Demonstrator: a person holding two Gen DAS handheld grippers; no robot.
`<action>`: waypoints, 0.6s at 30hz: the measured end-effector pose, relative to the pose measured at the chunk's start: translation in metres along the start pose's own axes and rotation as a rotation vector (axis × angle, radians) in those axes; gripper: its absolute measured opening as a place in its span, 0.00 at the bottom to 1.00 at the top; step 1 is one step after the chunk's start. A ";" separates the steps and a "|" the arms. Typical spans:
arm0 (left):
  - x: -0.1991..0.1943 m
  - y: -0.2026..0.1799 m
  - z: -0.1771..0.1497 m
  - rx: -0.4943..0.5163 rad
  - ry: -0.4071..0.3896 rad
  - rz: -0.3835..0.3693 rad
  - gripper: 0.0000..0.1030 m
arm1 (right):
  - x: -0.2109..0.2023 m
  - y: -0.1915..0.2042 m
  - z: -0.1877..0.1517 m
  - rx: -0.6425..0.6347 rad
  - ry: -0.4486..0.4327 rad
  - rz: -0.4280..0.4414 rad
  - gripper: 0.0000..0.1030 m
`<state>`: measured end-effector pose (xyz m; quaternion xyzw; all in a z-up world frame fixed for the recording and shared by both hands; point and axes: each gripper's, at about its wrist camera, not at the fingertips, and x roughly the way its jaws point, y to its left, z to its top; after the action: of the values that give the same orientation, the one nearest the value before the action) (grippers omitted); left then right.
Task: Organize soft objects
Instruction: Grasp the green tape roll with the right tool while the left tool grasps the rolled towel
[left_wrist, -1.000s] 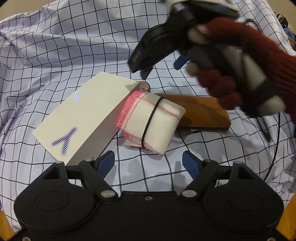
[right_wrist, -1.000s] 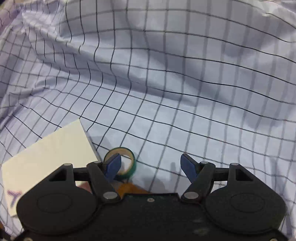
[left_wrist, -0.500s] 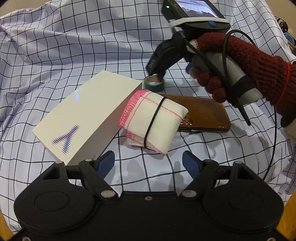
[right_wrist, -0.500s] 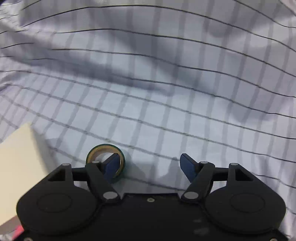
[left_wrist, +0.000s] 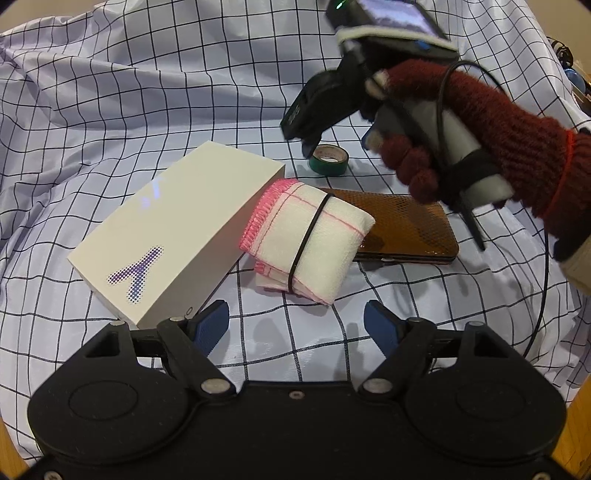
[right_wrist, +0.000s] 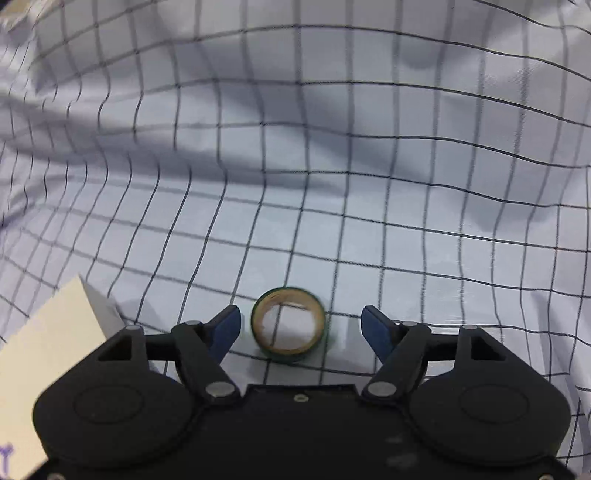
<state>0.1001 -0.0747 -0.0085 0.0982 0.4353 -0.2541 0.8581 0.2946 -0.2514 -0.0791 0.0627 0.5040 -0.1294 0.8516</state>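
Observation:
A folded white cloth (left_wrist: 310, 240) with pink stitching and a black band leans on a white box (left_wrist: 173, 232) and a brown mesh case (left_wrist: 402, 229). My left gripper (left_wrist: 295, 321) is open just in front of the cloth, with nothing between its fingers. A hand in a dark red glove (left_wrist: 461, 122) holds my right gripper (right_wrist: 301, 325) tilted down over a green tape roll (right_wrist: 288, 325). Its jaws are opening, and the roll lies flat between the fingers, nearer the left one, with neither pad touching it. In the left wrist view the tape roll (left_wrist: 328, 159) sits behind the cloth.
Everything lies on a rumpled, black-checked white sheet (left_wrist: 147, 92) with raised folds at the back and left. A corner of the white box (right_wrist: 48, 339) shows at the lower left of the right wrist view. A black cable (left_wrist: 543, 280) hangs from the right gripper.
The right gripper has come down and across over the tape roll; the roll, earlier at its left finger, now lies between both fingers. The left gripper and the cloth have not moved.

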 end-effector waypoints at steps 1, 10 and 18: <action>0.000 0.001 0.000 0.000 0.000 0.000 0.74 | 0.003 0.003 0.000 -0.005 0.006 -0.006 0.69; 0.004 0.000 0.003 -0.010 0.013 -0.006 0.74 | 0.010 0.007 0.000 0.006 0.034 0.029 0.46; 0.014 0.000 0.015 -0.018 0.009 -0.001 0.74 | -0.026 -0.020 -0.021 0.038 -0.035 0.037 0.46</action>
<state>0.1168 -0.0854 -0.0105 0.0915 0.4417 -0.2504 0.8566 0.2593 -0.2612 -0.0661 0.0860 0.4853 -0.1245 0.8612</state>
